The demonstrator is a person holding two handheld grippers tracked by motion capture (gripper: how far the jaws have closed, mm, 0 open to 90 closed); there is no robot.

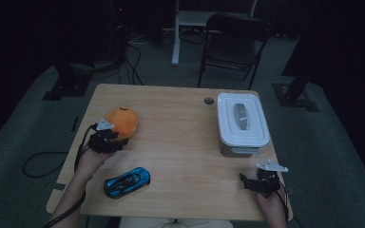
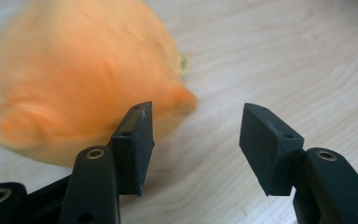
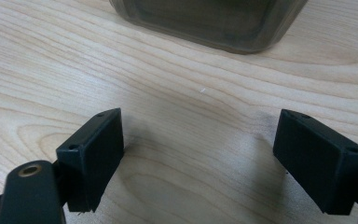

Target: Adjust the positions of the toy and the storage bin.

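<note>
- Resting on the wooden table (image 1: 180, 123), the soft round orange plush toy (image 1: 121, 121) touches the left gripper (image 1: 108, 141); white lidded box (image 1: 242, 118) stays closed, blue toy car (image 1: 127, 182) apart.
- Left gripper view: jaws parted, nothing between; toy (image 2: 84, 84) beside one pad, so not yet grasped.
- Right gripper view: right gripper (image 3: 200, 158) gapes empty near the box (image 3: 214, 21).

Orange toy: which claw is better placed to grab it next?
Left. The left claw is right at the orange toy, jaws open. The right claw sits across the table by the container.
</note>
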